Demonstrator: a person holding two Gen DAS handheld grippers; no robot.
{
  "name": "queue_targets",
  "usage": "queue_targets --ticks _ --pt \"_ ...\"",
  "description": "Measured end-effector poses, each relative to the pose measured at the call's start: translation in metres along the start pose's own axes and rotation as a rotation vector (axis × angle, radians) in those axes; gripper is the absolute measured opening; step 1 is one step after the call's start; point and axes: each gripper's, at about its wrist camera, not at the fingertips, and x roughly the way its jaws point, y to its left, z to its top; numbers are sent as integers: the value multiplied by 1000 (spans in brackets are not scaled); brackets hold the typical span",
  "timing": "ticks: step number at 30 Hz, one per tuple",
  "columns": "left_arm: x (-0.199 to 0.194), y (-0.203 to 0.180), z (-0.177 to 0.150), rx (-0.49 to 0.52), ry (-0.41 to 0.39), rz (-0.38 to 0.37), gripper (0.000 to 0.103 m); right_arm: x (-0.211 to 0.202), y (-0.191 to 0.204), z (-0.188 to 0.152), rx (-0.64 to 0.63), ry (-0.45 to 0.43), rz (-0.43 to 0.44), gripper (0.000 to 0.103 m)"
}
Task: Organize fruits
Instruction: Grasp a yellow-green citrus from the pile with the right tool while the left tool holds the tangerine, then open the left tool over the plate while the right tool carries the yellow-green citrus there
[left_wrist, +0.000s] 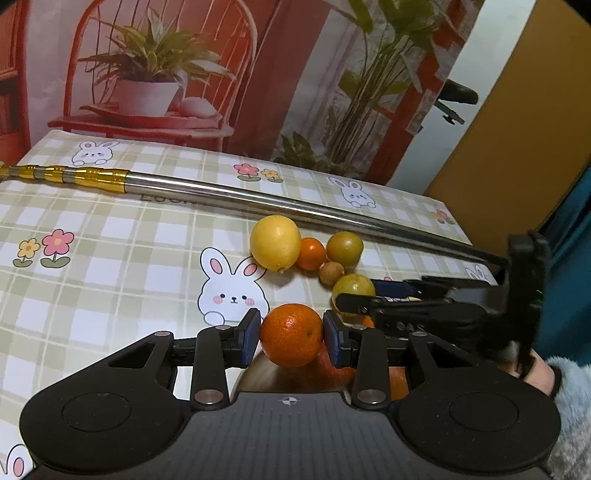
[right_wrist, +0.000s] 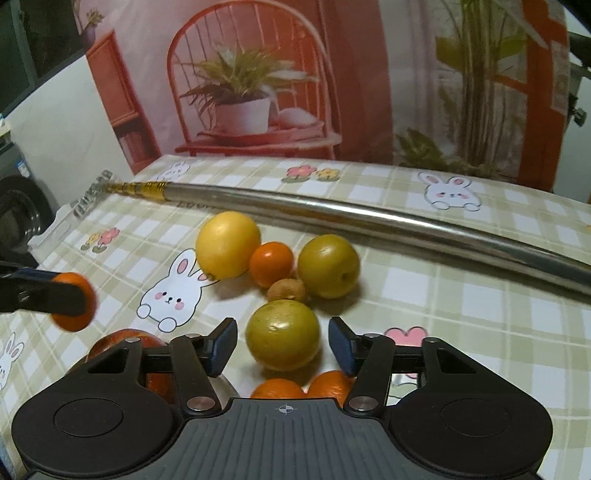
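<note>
Underway: left hand-held gripper (left_wrist: 291, 338) clenched on round orange mandarin (left_wrist: 291, 334), right hand-held gripper (right_wrist: 282, 345) released around yellow-green round fruit (right_wrist: 282, 334) beside long steel pole (right_wrist: 369, 218); five fruits near pole left.

Both wrist views close, angled down across tablecloth (left_wrist: 110, 229) toward backdrop; share fruit cluster, metal pole (right_wrist: 369, 218).

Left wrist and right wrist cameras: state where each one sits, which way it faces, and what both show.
Left wrist: on the left tool, facing forward and down over the table; pads clamp an orange; right tool and a fuzzy sleeve show.
Right wrist: on the right tool, facing forward and down; pads straddle a green-yellow fruit without touching; left tool shows.
Shared: lemon, steel pole, bunny tablecloth.
</note>
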Motion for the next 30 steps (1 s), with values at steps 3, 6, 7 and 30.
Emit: queue_targets --ticks 3,6,7,30 --pt "-6 0 -4 2 -9 -15 39 5 3 0 -18 11 -21 45" --pt "-9 -1 -8 11 -15 -14 39 7 3 0 -16 11 -24 44" --pt "-11 -1 -10 12 -15 -14 39 8 3 -1 -11 8 -23 44" --pt "20 -27 -51 107 125 -82 39 -93 35 -35 -20 -135 5 44"
